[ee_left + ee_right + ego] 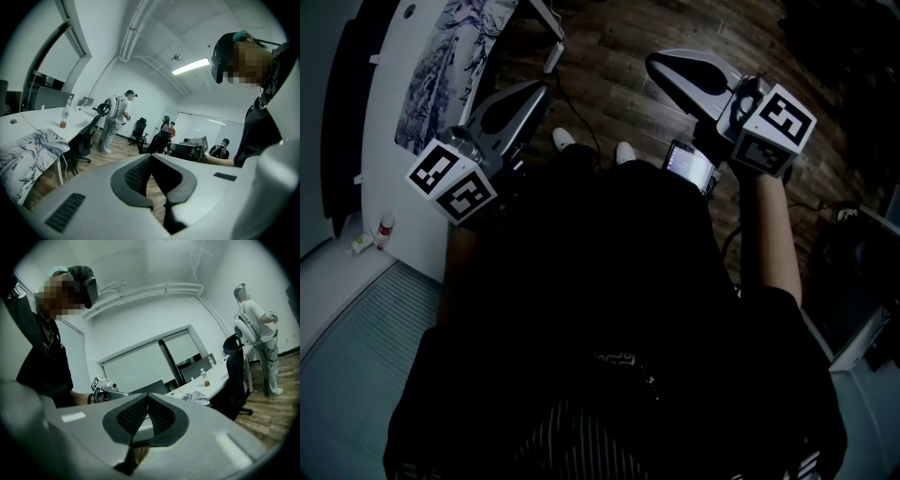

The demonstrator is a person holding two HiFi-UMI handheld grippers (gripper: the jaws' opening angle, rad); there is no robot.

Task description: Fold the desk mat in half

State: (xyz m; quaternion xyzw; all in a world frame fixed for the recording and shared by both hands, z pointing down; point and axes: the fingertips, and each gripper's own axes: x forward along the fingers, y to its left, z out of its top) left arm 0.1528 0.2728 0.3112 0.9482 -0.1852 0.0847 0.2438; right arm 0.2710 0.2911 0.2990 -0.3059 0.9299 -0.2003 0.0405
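The desk mat (455, 52), pale with a blue-grey ink print, lies on the white desk (389, 103) at the upper left of the head view, one end hanging over the desk edge. The left gripper view shows the mat (28, 152) draped at its lower left. My left gripper (539, 89) hangs over the wooden floor just right of the desk, clear of the mat, shut and empty (151, 157). My right gripper (654, 61) is held farther right over the floor, also shut with nothing in it (148, 395). Both point out into the room.
A drink bottle (63, 119) stands on the desk beyond the mat. Black office chairs (86, 138) sit beside the desk. Several people stand in the room, one (117, 119) near the desk's far end. My white shoes (564, 139) rest on the wooden floor.
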